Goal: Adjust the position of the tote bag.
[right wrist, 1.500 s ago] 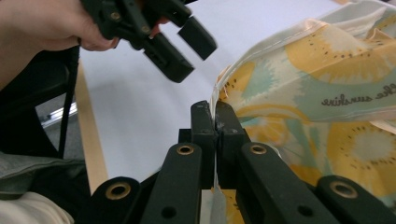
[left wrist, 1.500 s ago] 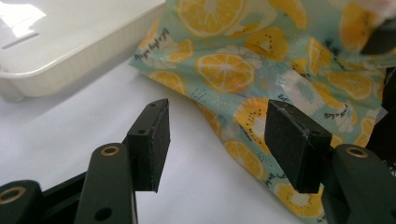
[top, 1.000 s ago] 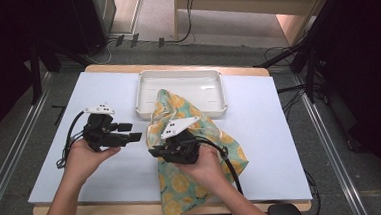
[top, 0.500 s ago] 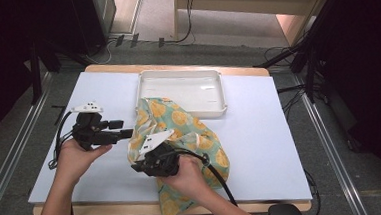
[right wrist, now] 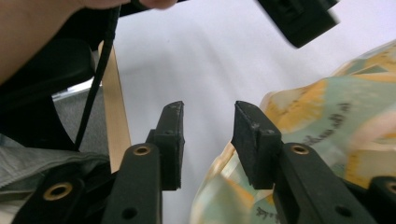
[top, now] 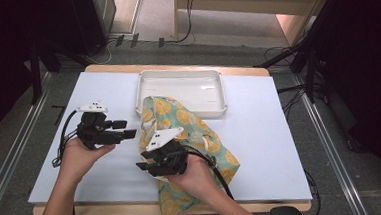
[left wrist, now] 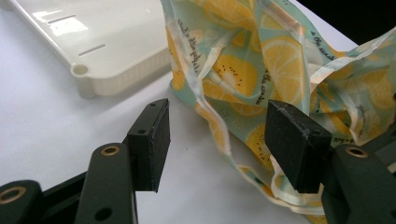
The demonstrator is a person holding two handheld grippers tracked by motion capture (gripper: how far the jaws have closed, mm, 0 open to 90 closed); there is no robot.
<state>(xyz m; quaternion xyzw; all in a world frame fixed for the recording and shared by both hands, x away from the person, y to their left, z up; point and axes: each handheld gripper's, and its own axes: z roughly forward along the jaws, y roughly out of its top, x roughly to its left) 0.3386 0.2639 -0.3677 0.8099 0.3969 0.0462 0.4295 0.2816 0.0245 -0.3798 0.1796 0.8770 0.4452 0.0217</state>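
Note:
A cloth [top: 194, 122] printed with lemon and kiwi slices lies crumpled on the pale tabletop [top: 265, 133], one corner against the white tray [top: 181, 81]. My right gripper [top: 140, 160] sits at the cloth's left edge and points left. Its jaws have just been opening, and in the right gripper view the right gripper [right wrist: 210, 109] shows bare table between the pads, with the cloth [right wrist: 327, 107] under the right jaw. My left gripper [top: 125, 129] is open and points right at the cloth. In the left gripper view the left gripper [left wrist: 217, 112] frames the cloth's hem [left wrist: 280, 60] without touching it.
The tray [left wrist: 93, 46] is shallow and stands at the back middle of the table. The cloth's near corner hangs over the table's front wooden edge [top: 110, 212]. Black cables trail from both grippers. Dark floor and metal rails flank the table.
The right hand moved left and toward the front edge, pulling the cloth into a narrower bunch, and its jaws then came apart. The left gripper stayed put.

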